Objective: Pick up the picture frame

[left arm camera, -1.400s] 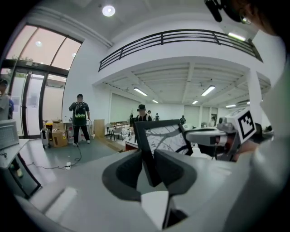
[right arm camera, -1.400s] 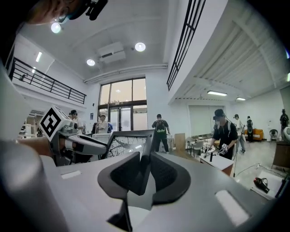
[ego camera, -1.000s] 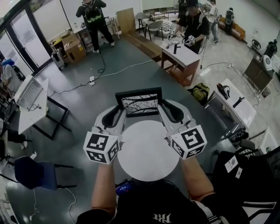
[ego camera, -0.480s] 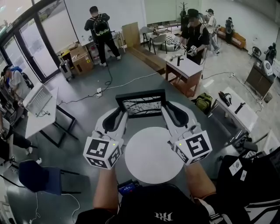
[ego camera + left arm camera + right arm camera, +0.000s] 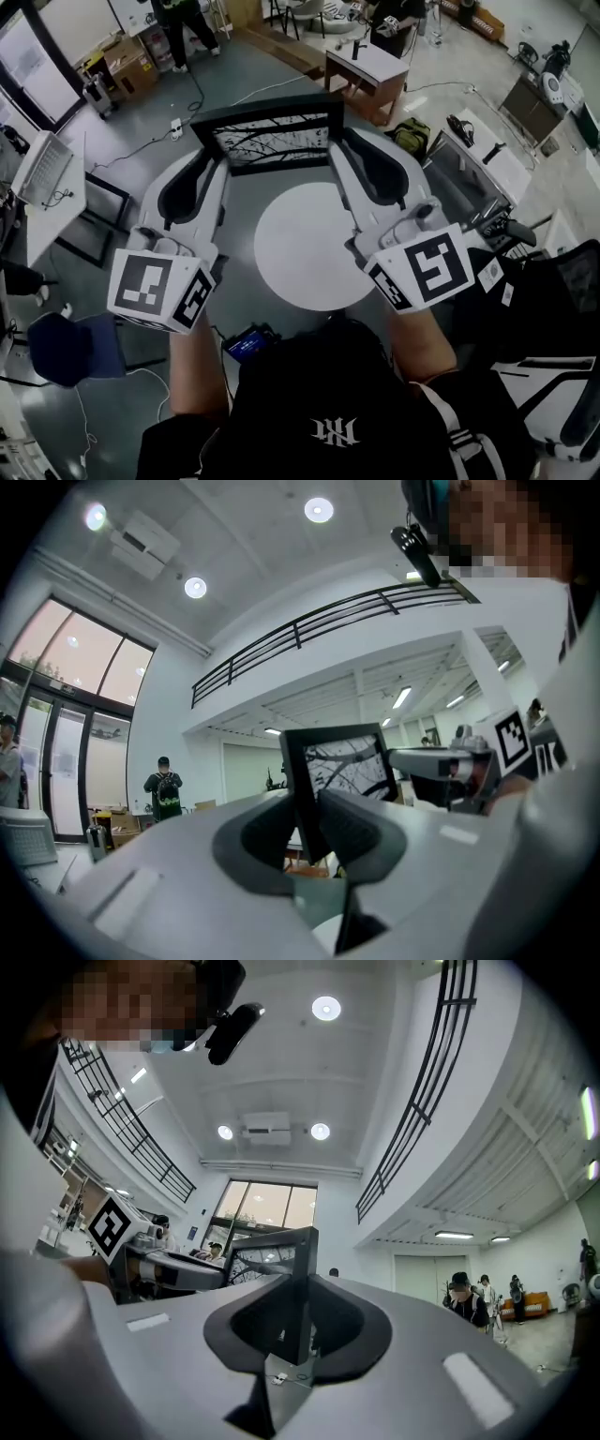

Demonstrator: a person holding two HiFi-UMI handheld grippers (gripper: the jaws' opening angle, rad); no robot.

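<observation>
- We find the picture frame (image 5: 272,139) held in the air between the two tongs. It sits beyond the far rim of the round white desk (image 5: 300,253) and does not touch it. Grey floor (image 5: 244,190) shows between the two.
- The left tongs (image 5: 216,155) are clenched on the frame's left side bar. In the left gripper view the dark pads (image 5: 359,832) press on both faces of that bar. The jaws have just been closing, with the frame between them.
- The right tongs (image 5: 337,141) are clenched on the right side bar. Their jaws have also just been closing on the frame.
- In the head view both tong tips cover the side bars where they are gripped.
- In the left gripper view the frame's lower part sits behind the jaws, so only its upper part shows.
- In the right gripper view the frame stands nearly edge-on. Its print, dark branches on a pale ground, is hard to read there.
- The left marker cube (image 5: 155,289) and the right marker cube (image 5: 422,272) cover the hands. Only the left forearm (image 5: 197,370) and the right forearm (image 5: 422,342) show.
- A small device with a blue-lit face (image 5: 248,344) lies below the desk. It is too dark and too small for us to identify.
- A rectangular table (image 5: 375,66) and the standing people near it are cut off by the top edge of the head view.
</observation>
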